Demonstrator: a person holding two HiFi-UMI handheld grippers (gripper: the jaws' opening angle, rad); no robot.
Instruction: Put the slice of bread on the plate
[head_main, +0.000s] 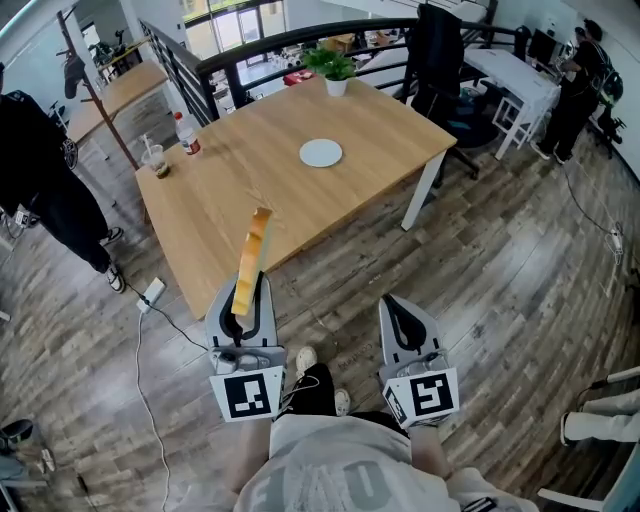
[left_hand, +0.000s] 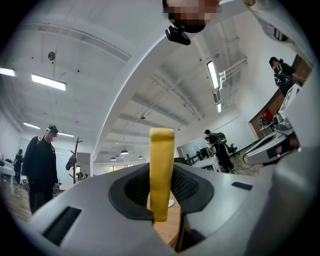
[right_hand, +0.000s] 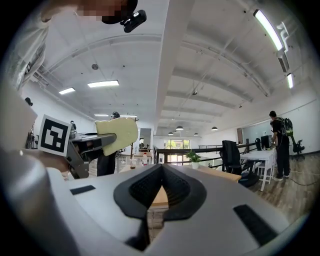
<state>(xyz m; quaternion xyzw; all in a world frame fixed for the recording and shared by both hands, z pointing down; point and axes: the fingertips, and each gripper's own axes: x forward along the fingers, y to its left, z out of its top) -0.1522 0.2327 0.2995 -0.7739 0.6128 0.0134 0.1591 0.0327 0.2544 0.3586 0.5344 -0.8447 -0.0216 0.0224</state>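
L gripper (head_main: 241, 292) is clamped on the slice of bread (head_main: 252, 255), held upright & edge-on above the near edge of the table (head_main: 230, 185). The plate (head_main: 321, 153) sits farther across the table, well apart from the bread. R gripper (head_main: 400, 306) has its jaws together w/ nothing btwn them.
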